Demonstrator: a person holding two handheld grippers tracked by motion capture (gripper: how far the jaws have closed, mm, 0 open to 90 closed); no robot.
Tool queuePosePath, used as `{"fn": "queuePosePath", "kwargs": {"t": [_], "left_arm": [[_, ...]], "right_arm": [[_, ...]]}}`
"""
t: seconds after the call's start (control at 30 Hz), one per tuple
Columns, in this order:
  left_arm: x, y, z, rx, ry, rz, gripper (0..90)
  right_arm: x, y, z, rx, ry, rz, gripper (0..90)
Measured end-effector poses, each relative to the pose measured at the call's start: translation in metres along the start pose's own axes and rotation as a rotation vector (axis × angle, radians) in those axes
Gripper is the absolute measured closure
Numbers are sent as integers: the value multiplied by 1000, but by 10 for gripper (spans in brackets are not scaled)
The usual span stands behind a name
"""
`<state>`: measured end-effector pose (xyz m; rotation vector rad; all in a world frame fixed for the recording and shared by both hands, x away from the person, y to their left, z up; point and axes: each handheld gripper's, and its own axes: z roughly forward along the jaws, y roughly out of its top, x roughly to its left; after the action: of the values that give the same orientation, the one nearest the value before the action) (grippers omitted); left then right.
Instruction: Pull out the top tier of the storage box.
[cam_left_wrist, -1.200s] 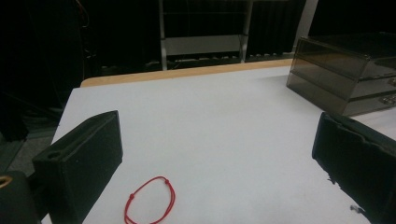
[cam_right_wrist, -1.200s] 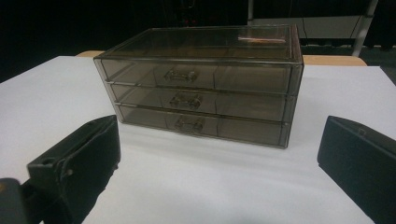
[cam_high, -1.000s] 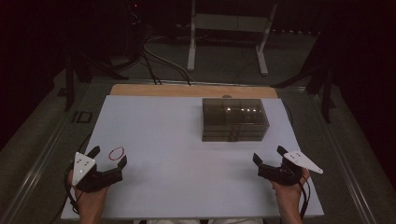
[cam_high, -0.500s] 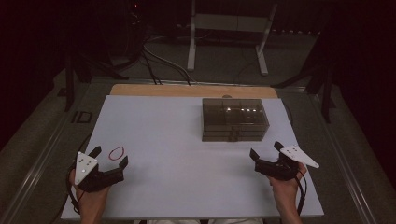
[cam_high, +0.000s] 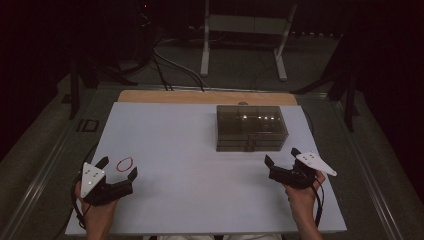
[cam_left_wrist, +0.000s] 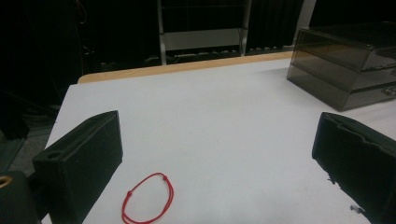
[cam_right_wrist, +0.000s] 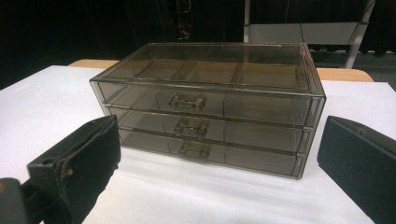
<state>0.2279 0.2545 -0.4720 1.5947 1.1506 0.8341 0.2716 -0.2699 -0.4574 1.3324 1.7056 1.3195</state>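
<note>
— Right, where do my two tools sit on the desk (cam_high: 200, 135)?

— Your left gripper (cam_high: 118, 168) rests near the desk's front left corner, held in your left hand (cam_high: 97, 212). Its jaws are spread wide and hold nothing. Your right gripper (cam_high: 281, 159) sits toward the front right corner, in your right hand (cam_high: 301, 197), jaws likewise spread apart and empty.

— And the red loop?

— A thin red string bracelet (cam_high: 125, 163) lies flat on the white surface near the left edge, between the tips of your left jaws. In the left gripper view the bracelet (cam_left_wrist: 148, 199) lies closer to the jaw on that view's left, just beside it; whether they touch, I cannot tell.

— What is ahead of my right tool?

— A smoky, see-through drawer box (cam_high: 251, 127) stands toward the desk's back edge, right of centre. The right gripper view faces its front (cam_right_wrist: 210, 112), showing three stacked drawers, each shut, each with a small clear handle. The gripper is near the box but apart from it.
</note>
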Motion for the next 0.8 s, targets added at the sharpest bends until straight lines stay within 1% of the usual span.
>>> {"fn": "queuePosePath", "kwargs": {"t": [0.27, 0.8], "left_arm": [[0, 0, 1, 4, 1, 5, 34], [-1, -1, 2, 9, 0, 5, 34]], "right_arm": [[4, 2, 6, -2, -7, -16, 0], [12, 2, 20, 4, -15, -3, 0]]}}
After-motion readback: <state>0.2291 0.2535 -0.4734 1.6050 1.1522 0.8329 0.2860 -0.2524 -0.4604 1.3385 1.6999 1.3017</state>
